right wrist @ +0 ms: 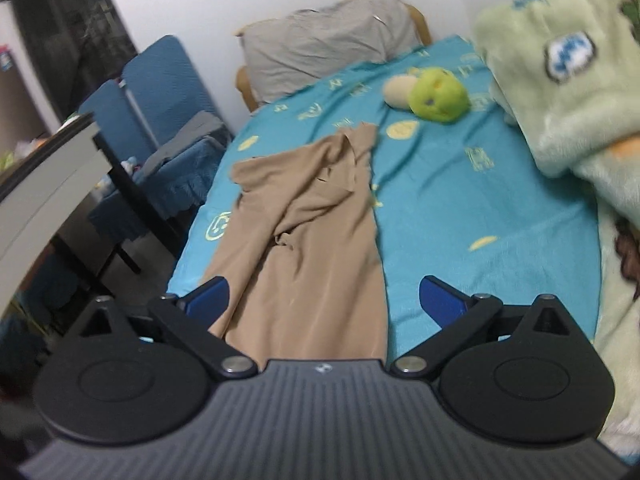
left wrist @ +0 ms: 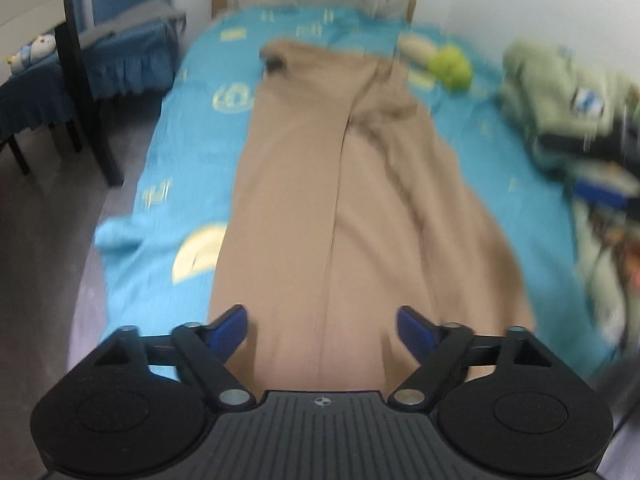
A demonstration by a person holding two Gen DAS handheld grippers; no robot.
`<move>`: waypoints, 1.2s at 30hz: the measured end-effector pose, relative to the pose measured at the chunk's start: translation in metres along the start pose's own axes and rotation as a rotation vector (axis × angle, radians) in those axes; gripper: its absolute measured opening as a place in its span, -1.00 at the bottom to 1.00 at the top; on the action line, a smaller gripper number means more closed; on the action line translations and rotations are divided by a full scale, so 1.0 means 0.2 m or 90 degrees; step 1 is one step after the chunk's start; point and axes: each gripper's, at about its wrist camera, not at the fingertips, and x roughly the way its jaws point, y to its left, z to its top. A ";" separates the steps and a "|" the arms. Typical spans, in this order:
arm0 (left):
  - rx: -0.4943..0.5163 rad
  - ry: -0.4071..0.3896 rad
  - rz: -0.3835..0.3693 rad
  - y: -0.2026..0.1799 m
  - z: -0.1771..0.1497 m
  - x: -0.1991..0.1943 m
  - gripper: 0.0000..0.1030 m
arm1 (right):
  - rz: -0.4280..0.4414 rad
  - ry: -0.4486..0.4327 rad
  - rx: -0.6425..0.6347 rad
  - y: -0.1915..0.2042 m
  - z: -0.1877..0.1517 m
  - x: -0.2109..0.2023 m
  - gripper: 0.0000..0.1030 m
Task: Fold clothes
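Tan trousers [left wrist: 320, 208] lie lengthwise on a blue bed sheet [left wrist: 188, 152], legs side by side, the waist end far away. My left gripper [left wrist: 322, 330] hovers open above the near leg ends, its blue pads [left wrist: 230, 330] spread wide with nothing between them. In the right wrist view the same trousers [right wrist: 304, 240] look rumpled near the far end. My right gripper [right wrist: 324, 298] is open above the near end, its left pad [right wrist: 208, 298] over the trousers' left edge and the right one over bare sheet [right wrist: 480, 208].
A grey pillow [right wrist: 324, 52] leans at the headboard. A green plush toy [right wrist: 438, 94] lies beyond the trousers. A pale green blanket [right wrist: 560, 92] is heaped on the bed's right side. Blue-covered chairs [right wrist: 160, 92] and a dark table [right wrist: 52, 184] stand left of the bed.
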 end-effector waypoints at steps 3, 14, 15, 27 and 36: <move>0.021 0.068 -0.002 -0.02 -0.03 0.02 0.39 | -0.033 -0.032 0.044 -0.08 -0.03 -0.06 1.00; 0.108 0.213 0.026 -0.08 -0.10 0.10 -0.43 | -0.057 -0.022 0.255 -0.35 -0.05 -0.08 1.00; 0.115 0.225 0.029 -0.08 -0.11 0.11 -0.51 | -0.055 -0.018 0.255 -0.35 -0.05 -0.07 1.00; 0.122 0.169 -0.024 -0.17 -0.08 -0.13 -0.99 | -0.015 0.077 0.250 -0.33 -0.06 0.04 1.00; 0.081 0.138 -0.163 -0.34 -0.10 -0.15 -0.99 | 0.020 0.126 0.230 -0.31 -0.10 0.07 1.00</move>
